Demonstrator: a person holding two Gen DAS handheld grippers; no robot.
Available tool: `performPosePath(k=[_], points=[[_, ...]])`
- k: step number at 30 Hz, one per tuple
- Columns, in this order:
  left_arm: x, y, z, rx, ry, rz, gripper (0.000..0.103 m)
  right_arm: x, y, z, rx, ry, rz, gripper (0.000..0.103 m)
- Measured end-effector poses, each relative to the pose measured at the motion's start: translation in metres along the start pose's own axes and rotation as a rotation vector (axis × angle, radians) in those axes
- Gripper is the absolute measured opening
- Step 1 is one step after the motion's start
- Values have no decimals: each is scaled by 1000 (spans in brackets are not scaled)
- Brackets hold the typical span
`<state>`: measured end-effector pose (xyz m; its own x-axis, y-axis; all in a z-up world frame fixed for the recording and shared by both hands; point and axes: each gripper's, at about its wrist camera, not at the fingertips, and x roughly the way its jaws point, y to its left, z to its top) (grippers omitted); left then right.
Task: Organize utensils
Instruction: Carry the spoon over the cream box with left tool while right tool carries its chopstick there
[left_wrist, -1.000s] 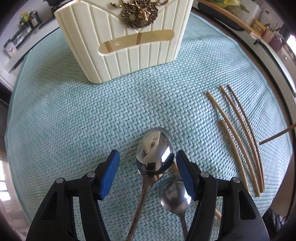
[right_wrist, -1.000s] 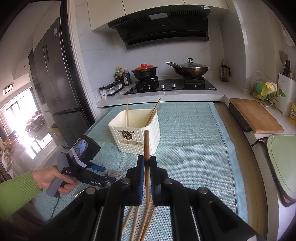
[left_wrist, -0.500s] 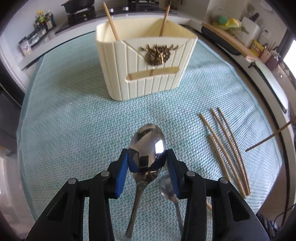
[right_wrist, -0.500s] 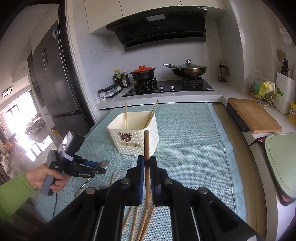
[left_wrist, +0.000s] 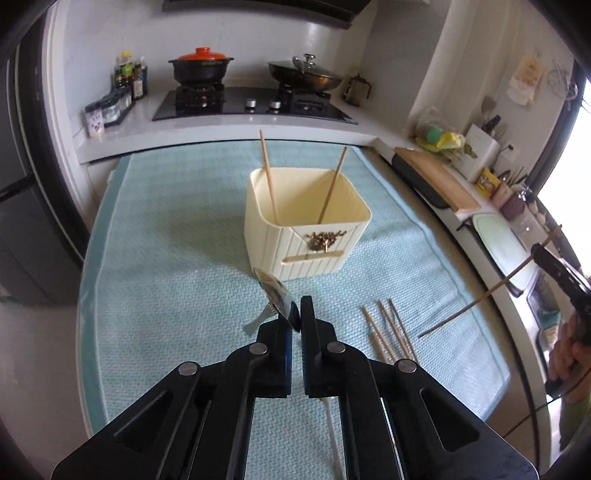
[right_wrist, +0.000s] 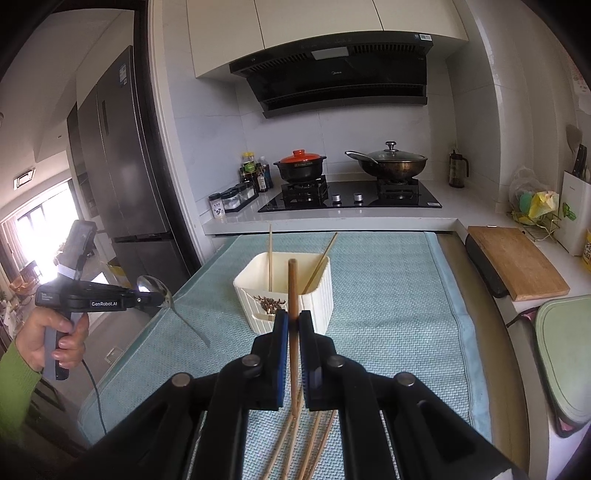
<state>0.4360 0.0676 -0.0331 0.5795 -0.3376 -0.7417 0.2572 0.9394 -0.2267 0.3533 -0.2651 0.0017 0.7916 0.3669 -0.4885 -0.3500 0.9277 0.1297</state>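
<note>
The left tool was seen clenched on the bowl of a polished steel spoon, which was held clear of the teal woven mat, its handle hanging below. The right tool was seen clamped on a brown wooden chopstick, carried upright.

At 12 o'clock from both tools, the cream ribbed utensil holder already held two light wooden chopsticks. Roughly half the work was judged to remain: four loose chopsticks lay at 2 o'clock from the left tool, and a second utensil handle was glimpsed beneath it.

That utensil's head was hidden by the tool, and the holder's inner divisions could not be made out.
</note>
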Motion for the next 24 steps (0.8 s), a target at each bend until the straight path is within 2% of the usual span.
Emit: performPosePath(k=[7, 12, 17, 24], points=[[18, 12, -15, -45, 12, -1, 0, 0, 4, 5, -9, -8, 3, 6], [-1, 3, -12, -36, -38, -9, 0, 0, 3, 8, -14, -6, 2, 6], [-35, -14, 13, 5, -115, -25, 0, -1, 5, 27, -18, -40, 9, 6], [-64, -30, 70, 11, -192, -88, 0, -2, 20, 82, -67, -142, 4, 6]])
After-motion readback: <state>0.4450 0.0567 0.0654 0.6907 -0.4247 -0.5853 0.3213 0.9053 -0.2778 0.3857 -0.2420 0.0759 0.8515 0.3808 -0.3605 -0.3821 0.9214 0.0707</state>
